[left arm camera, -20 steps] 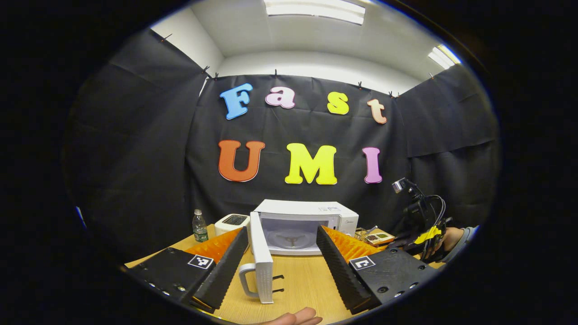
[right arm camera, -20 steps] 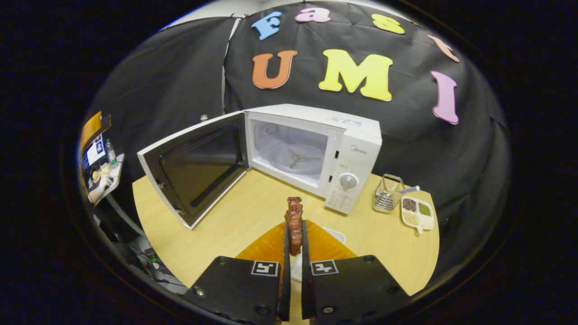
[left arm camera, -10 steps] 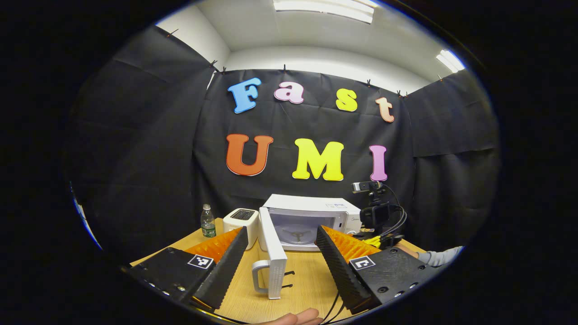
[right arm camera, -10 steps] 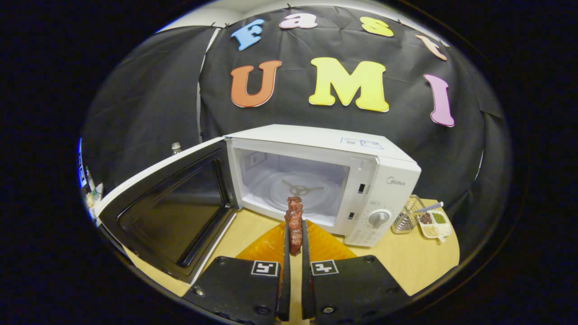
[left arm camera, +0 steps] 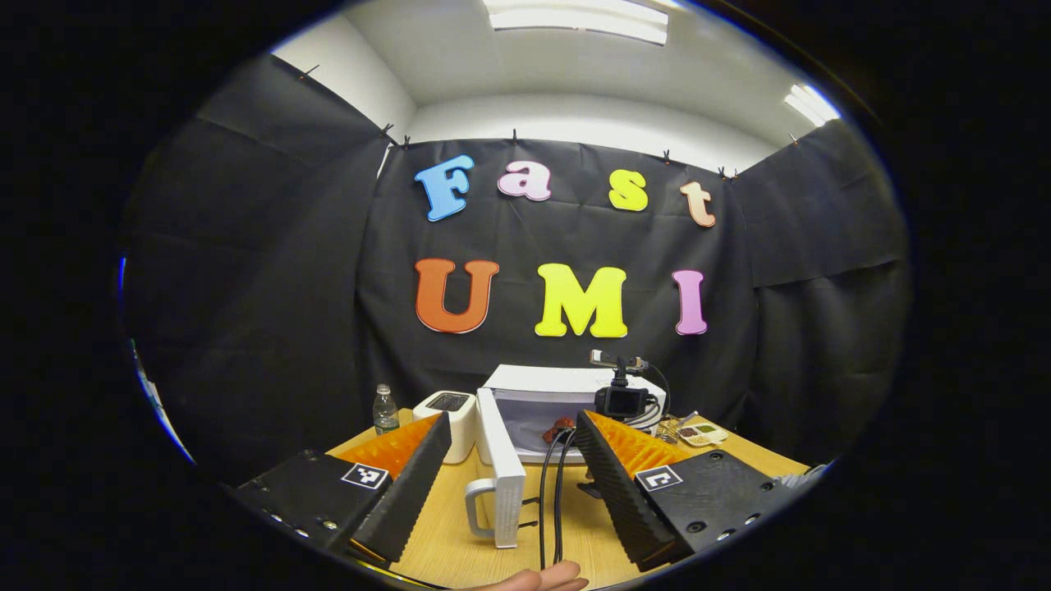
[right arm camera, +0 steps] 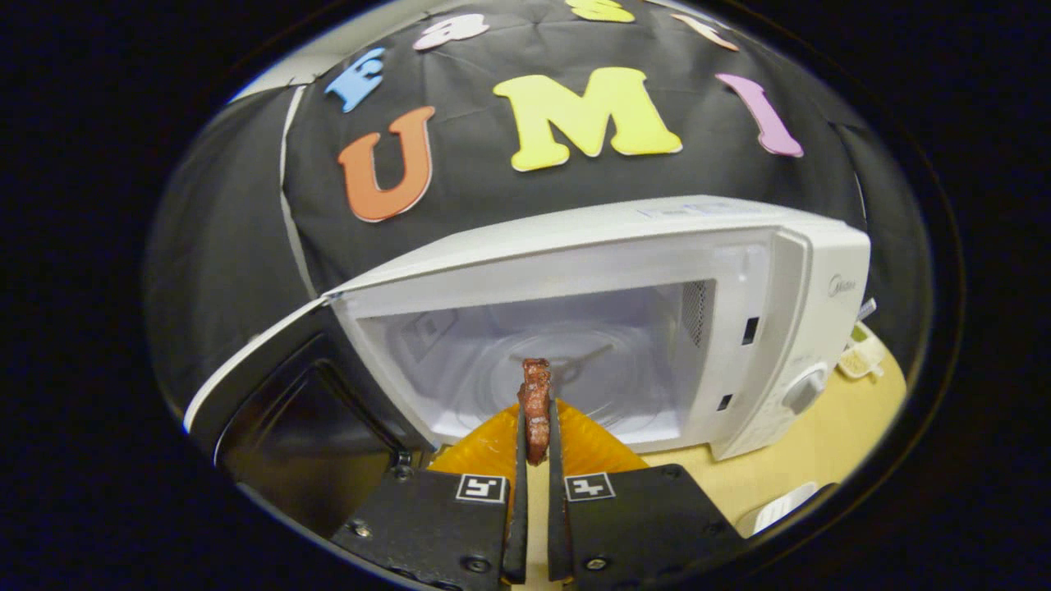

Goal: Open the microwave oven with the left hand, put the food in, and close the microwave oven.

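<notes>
The white microwave (right arm camera: pixel 825 271) stands with its door (right arm camera: pixel 271 386) swung wide to the left, and the glass turntable (right arm camera: pixel 624 369) shows inside. My right gripper (right arm camera: pixel 534 431) is shut on a reddish-brown piece of food (right arm camera: pixel 535 398), held upright at the mouth of the cavity. In the left gripper view the door (left arm camera: pixel 502 484) is seen edge-on with its handle toward me. There the right gripper (left arm camera: pixel 621 402) hangs before the microwave (left arm camera: pixel 550 379) opening with the food (left arm camera: pixel 561 426) at its tip. My left gripper (left arm camera: pixel 513 423) is open and empty, back from the door.
A white toaster (left arm camera: pixel 446 409) and a small bottle (left arm camera: pixel 385 408) stand left of the microwave on the wooden table (left arm camera: pixel 575 525). A divided condiment tray (left arm camera: pixel 699 432) and wire rack lie to the right. Cables (left arm camera: pixel 548 492) trail down from the right gripper. A white dish (right arm camera: pixel 780 509) sits near me.
My right gripper has carried the food forward up to the microwave's opening, which now looms much larger. In the left gripper view it has shifted leftward in front of the cavity. The left gripper stays open.
</notes>
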Demonstrator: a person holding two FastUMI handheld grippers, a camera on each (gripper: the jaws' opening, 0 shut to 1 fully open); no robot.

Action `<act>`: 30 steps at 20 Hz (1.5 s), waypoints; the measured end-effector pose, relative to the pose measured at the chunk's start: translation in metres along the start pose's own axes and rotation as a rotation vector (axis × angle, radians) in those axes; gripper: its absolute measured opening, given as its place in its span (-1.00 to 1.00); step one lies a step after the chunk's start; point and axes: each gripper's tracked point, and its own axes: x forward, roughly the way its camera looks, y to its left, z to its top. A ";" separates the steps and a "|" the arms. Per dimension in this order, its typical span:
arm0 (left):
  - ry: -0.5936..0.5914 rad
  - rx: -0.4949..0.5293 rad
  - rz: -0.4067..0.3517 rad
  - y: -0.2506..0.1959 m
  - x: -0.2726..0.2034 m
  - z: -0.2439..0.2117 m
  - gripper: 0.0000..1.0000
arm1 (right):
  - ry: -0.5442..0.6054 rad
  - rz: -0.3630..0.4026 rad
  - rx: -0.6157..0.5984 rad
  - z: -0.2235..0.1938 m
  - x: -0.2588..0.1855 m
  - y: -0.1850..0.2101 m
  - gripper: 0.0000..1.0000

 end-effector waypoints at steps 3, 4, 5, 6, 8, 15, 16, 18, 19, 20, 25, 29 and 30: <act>0.012 -0.001 0.016 0.004 0.001 -0.002 0.87 | -0.039 -0.055 0.158 -0.002 0.033 -0.012 -0.74; 0.017 -0.004 0.024 0.006 0.001 -0.004 0.87 | -0.054 -0.080 0.197 -0.005 0.040 -0.017 -0.74; 0.022 -0.004 0.029 0.008 0.000 -0.005 0.87 | -0.077 -0.091 0.240 -0.005 0.045 -0.021 -0.74; 0.027 -0.002 0.034 0.010 -0.001 -0.007 0.87 | -0.099 -0.094 0.287 -0.004 0.053 -0.022 -0.74; 0.035 0.006 0.046 0.016 -0.001 -0.011 0.87 | -0.131 -0.100 0.390 -0.004 0.065 -0.025 -0.73; 0.078 -0.006 0.073 0.032 0.003 -0.025 0.87 | -0.206 -0.152 0.600 -0.005 0.084 -0.025 -0.85; 0.078 -0.010 0.073 0.033 0.002 -0.025 0.87 | -0.215 -0.154 0.604 -0.005 0.087 -0.024 -0.84; 0.087 -0.014 0.073 0.035 -0.001 -0.029 0.87 | -0.224 -0.152 0.618 -0.008 0.090 -0.026 -0.82; 0.085 -0.014 0.068 0.035 -0.003 -0.028 0.87 | -0.218 -0.148 0.618 -0.010 0.092 -0.026 -0.82; 0.086 -0.014 0.067 0.035 -0.004 -0.029 0.87 | -0.218 -0.147 0.618 -0.011 0.095 -0.026 -0.80; 0.108 -0.030 0.051 0.032 0.000 -0.039 0.87 | -0.212 -0.162 0.565 -0.015 0.101 -0.029 -0.77; 0.127 -0.059 0.023 0.024 0.003 -0.044 0.87 | -0.204 -0.177 0.409 -0.006 0.106 -0.027 -0.65; 0.127 -0.058 0.026 0.024 0.004 -0.044 0.87 | -0.204 -0.186 0.367 -0.004 0.105 -0.024 -0.65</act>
